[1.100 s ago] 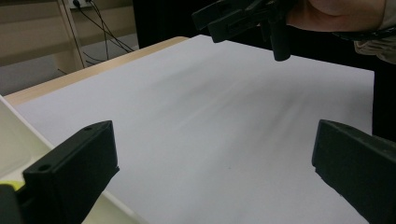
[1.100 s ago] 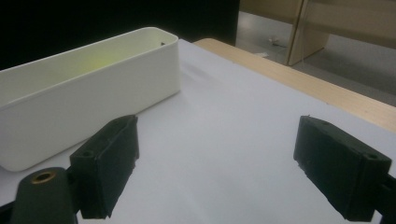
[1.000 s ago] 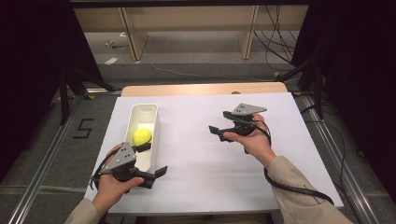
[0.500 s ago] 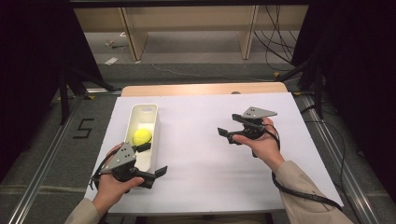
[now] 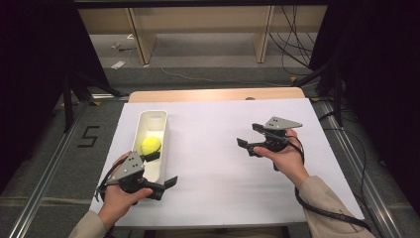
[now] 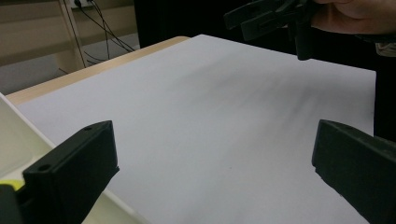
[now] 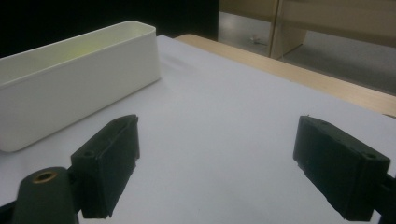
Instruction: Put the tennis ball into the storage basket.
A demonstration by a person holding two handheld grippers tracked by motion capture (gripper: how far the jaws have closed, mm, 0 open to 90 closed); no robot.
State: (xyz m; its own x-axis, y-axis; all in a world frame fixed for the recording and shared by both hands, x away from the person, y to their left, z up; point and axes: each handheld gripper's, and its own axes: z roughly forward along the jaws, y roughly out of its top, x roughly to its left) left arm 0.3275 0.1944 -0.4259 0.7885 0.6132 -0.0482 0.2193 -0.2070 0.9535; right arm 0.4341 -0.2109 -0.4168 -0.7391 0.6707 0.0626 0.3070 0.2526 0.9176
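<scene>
My left gripper [image 5: 163, 174] sits at the near end of the white bin [image 5: 161, 148], jaws wide with nothing between them. The bin runs lengthwise away from me along the table's [image 5: 218, 198] left side, the yellow ball [image 5: 151, 145] inside. My right gripper [image 5: 249, 135], also wide and empty, points left toward the bin, well apart from it.
</scene>
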